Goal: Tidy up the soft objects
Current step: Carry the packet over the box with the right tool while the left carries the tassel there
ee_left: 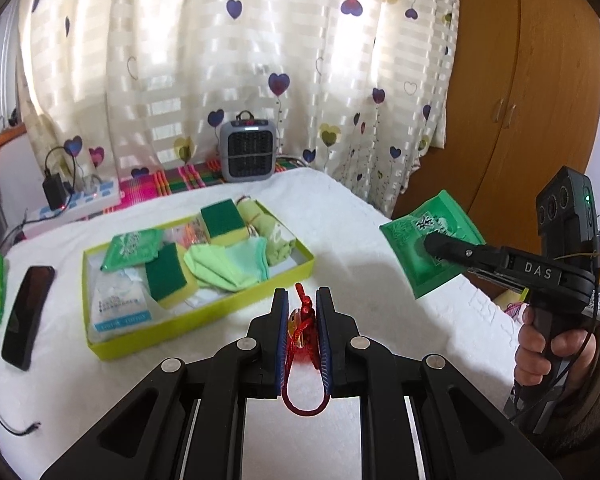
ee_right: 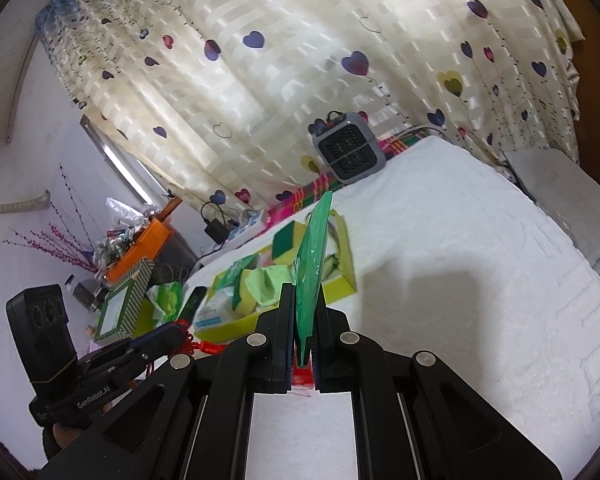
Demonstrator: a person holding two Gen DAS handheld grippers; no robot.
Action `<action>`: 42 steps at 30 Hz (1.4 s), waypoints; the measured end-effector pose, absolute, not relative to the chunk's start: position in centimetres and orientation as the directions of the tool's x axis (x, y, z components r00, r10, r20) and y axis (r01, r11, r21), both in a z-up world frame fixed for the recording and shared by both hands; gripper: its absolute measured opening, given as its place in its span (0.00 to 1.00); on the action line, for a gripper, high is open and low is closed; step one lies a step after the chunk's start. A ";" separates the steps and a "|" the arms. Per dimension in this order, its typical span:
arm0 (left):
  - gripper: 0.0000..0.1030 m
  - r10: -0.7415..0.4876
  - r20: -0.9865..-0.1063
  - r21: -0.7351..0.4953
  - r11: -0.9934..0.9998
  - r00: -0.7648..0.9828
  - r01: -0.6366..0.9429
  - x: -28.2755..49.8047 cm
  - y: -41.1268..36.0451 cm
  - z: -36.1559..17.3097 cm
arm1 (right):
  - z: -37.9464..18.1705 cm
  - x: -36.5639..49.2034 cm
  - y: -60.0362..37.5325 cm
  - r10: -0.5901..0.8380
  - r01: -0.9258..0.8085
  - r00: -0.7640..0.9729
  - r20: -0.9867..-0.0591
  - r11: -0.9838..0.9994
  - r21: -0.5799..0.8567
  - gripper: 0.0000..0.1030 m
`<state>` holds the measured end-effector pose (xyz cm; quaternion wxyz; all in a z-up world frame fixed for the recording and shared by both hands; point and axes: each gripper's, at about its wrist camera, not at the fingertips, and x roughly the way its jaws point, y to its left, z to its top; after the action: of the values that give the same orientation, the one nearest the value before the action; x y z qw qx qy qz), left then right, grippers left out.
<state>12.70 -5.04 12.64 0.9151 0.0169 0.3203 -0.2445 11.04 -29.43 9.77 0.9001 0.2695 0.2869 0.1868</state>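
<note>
Green packet (ee_left: 424,246) clamped in right hand-held gripper (ee_left: 430,242) | left hand-held gripper (ee_left: 303,316) clamped on red tassel (ee_left: 302,318) | we should lower both gently into tray (ee_left: 204,316).

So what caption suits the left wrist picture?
Left gripper pinching a red tassel above a tray of sponges.

Backlit heart-print curtain (ee_left: 260,60), wooden wardrobe (ee_left: 520,100) beside it, white-covered bed (ee_right: 460,260), small heater (ee_left: 250,150).
</note>
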 end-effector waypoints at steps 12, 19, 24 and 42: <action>0.13 -0.433 -0.561 -0.129 0.888 0.706 0.442 14.2 -3.9 14.0 | 10.5 12.6 -27.5 0.517 -0.223 0.751 -0.411 0.785 0.578 0.06; 0.13 -0.410 -0.561 -0.141 0.903 0.719 0.405 16.0 -2.3 14.1 | 10.7 14.3 -25.9 0.538 -0.248 0.734 -0.414 0.780 0.574 0.06; 0.13 -0.392 -0.562 -0.142 0.913 0.729 0.382 17.6 -1.1 14.4 | 11.1 15.7 -24.8 0.553 -0.268 0.725 -0.410 0.776 0.571 0.06; 0.13 -0.330 -0.564 -0.143 0.942 0.757 0.305 24.4 1.5 15.6 | 10.8 21.6 -21.9 0.568 -0.291 0.679 -0.465 0.790 0.540 0.06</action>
<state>24.41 1.52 15.57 0.9371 -0.0210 0.3045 -0.1694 21.65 -21.89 10.84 0.8903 0.2163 0.3198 0.2414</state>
